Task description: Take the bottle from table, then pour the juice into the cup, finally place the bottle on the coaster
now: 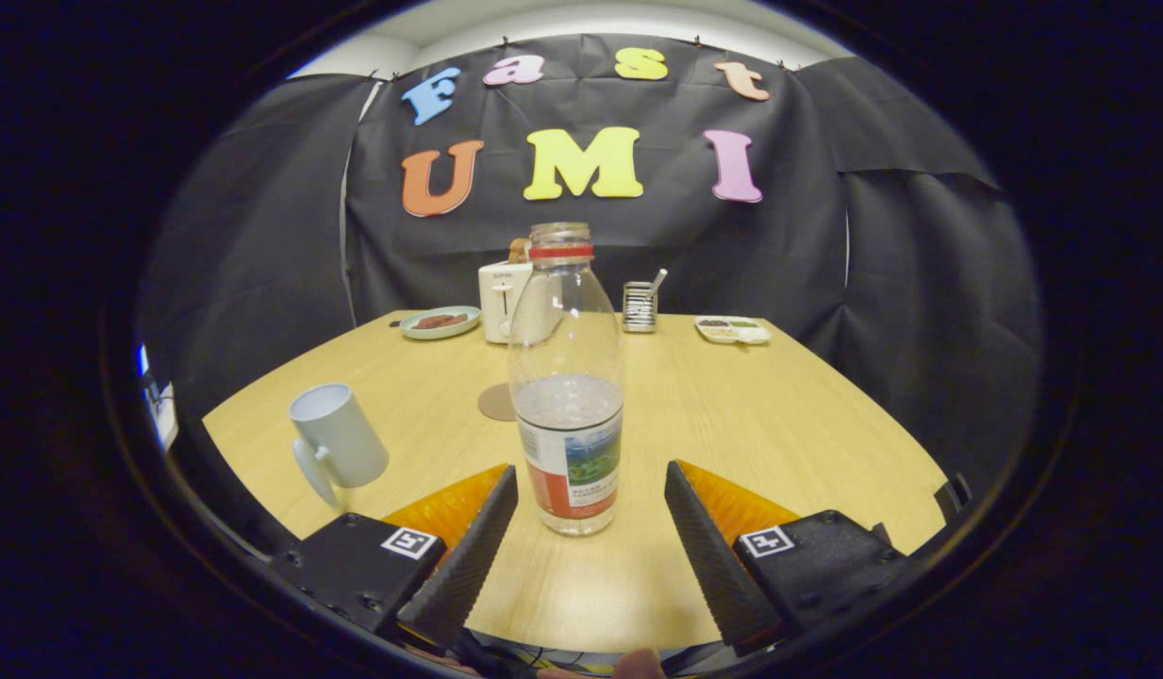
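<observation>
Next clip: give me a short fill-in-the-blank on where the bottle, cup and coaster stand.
1. The hand-held gripper is ____, its fingers either side of the bottle.
2. The bottle has no ____ on.
3. The cup stands ____ of the bottle.
4. The coaster lies ____ the bottle.

Missing: open; cap; left; behind

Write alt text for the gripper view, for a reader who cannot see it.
A clear bottle, uncapped and partly filled with liquid, stands upright on a wooden table between the fingertips of the open gripper, untouched. A white cup stands to its left and a round coaster lies just behind it; a toaster and small dishes sit at the far edge.
</observation>
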`<state>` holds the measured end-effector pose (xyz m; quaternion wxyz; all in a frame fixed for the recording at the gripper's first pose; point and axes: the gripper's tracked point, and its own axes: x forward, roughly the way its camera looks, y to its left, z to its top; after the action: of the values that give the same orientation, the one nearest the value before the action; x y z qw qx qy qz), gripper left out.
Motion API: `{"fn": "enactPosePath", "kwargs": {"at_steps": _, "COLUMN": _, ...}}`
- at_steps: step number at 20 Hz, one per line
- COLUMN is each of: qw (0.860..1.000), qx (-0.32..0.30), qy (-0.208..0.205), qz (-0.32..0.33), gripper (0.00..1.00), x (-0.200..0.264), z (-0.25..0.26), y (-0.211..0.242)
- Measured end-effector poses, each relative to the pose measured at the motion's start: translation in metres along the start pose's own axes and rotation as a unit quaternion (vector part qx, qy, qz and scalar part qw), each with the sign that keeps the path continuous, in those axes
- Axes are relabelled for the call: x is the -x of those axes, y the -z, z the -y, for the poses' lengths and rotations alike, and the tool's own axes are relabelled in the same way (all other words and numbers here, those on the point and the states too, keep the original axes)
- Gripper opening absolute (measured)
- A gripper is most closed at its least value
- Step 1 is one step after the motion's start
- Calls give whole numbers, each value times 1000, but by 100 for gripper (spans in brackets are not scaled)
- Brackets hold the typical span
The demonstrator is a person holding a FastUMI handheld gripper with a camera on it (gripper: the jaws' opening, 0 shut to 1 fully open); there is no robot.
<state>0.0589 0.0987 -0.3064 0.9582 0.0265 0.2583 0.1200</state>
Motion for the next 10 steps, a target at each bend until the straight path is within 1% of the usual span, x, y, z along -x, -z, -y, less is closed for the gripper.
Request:
{"fn": "enactPosePath", "kwargs": {"at_steps": 4, "qw": 1000, "qx": -18, "qy": -3, "qz": 2, "gripper": 100, "x": -30, "z": -10, "y": 2}}
{"fn": "enactPosePath", "kwargs": {"at_steps": 6, "qw": 999, "qx": -30, "qy": -6, "qz": 9, "gripper": 100, "x": -37, "z": -16, "y": -4}}
{"fn": "enactPosePath", "kwargs": {"at_steps": 8, "qw": 999, "qx": -31, "qy": 2, "qz": 21, "gripper": 100, "x": -40, "z": -17, "y": -11}}
{"fn": "enactPosePath", "kwargs": {"at_steps": 10, "qw": 999, "qx": -31, "qy": 8, "qz": 28, "gripper": 96, "x": -42, "z": -17, "y": -17}}
